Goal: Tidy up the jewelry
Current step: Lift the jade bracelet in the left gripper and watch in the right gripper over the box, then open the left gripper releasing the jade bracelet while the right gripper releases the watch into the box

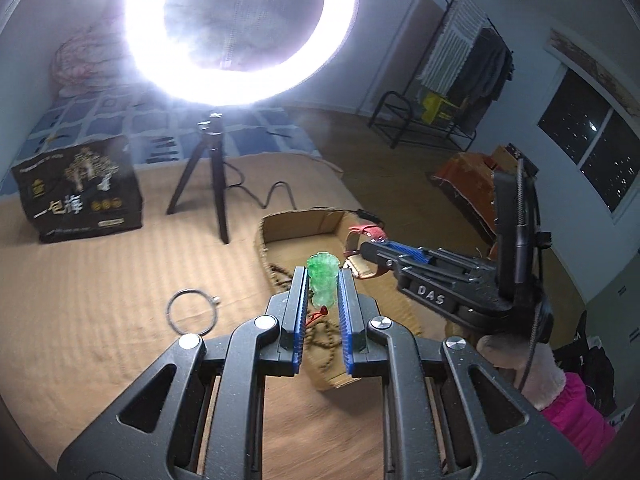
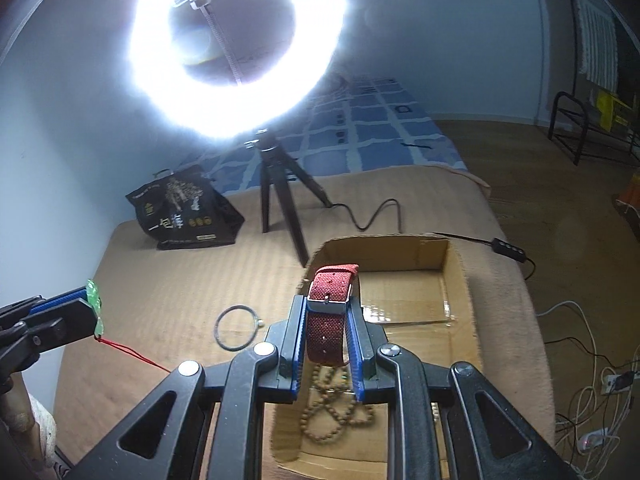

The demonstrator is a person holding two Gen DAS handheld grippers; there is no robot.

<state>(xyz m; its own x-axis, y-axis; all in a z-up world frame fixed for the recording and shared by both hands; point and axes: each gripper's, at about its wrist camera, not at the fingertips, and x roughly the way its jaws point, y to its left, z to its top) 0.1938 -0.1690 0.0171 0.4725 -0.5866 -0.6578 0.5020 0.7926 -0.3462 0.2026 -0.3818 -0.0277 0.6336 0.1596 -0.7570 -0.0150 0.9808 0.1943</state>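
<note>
My left claw (image 1: 323,280) pinches a green pendant (image 1: 322,284); my right (image 2: 327,312) clamps a red watch strap (image 2: 329,312).
Both stand lengthwise along the fingers, above the cardboard box (image 2: 460,280).

pendant (image 1: 322,284): translucent green stone or glass, carved, glossy
watch strap (image 2: 329,320): red woven cloth, rough, with a shiny metal buckle
bead string (image 2: 336,408): matt brown wood-like beads
box (image 2: 460,276): plain brown cardboard, matt
bangle (image 2: 236,328): thin dark metal ring
blanket (image 1: 100,280): tan ribbed cloth, soft
</note>
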